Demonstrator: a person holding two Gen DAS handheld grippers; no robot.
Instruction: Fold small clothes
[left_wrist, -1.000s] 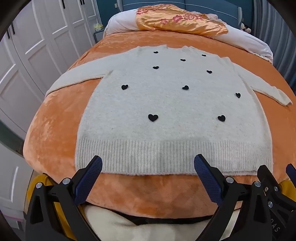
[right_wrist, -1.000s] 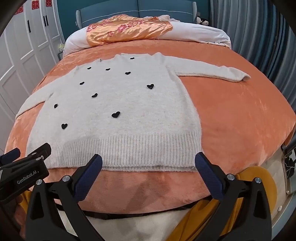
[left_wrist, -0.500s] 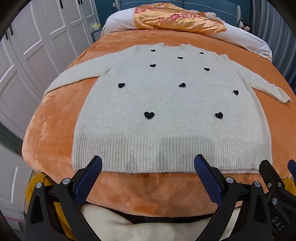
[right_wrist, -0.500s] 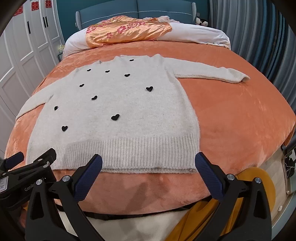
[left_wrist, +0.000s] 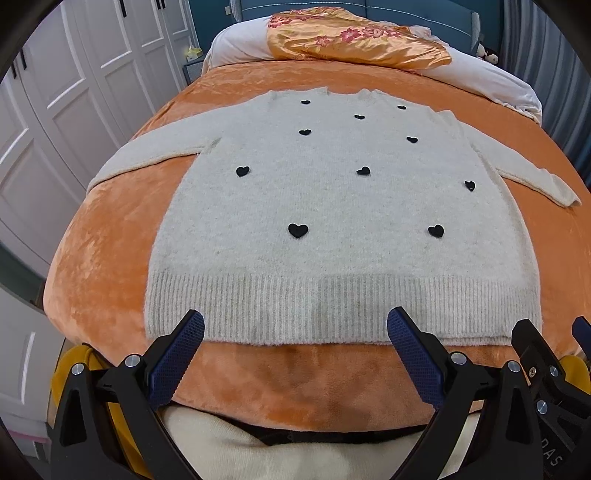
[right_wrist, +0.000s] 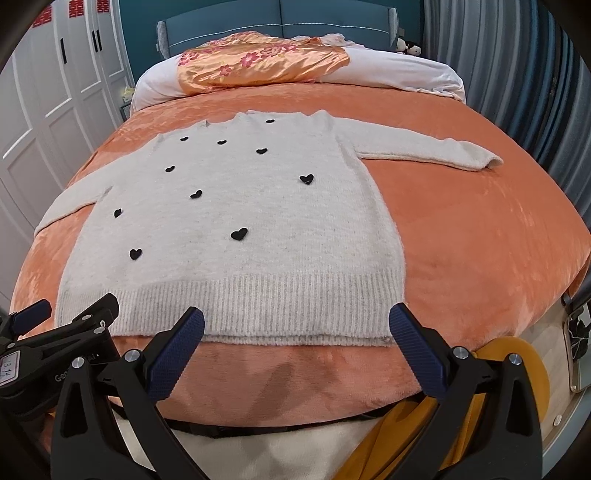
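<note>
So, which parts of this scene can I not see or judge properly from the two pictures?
- Underside of the sweater: hidden in both views, it lies flat on the orange blanket.
- Left sleeve cuff: hidden in both views by the curve of the bed edge.
- Floor by the bed: covered in both views by the left gripper and right gripper.
- Small toys by the headboard, right wrist view: too small to identify.

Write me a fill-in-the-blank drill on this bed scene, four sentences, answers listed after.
1. The sweater lies spread flat on an orange ____.
2. Its front is dotted with small black ____.
3. Both the left tongs and the right tongs hover with jaws ____, gripping nothing.
4. The sweater part nearest both tongs is its ribbed ____.

Missing words: blanket; hearts; open; hem
</note>
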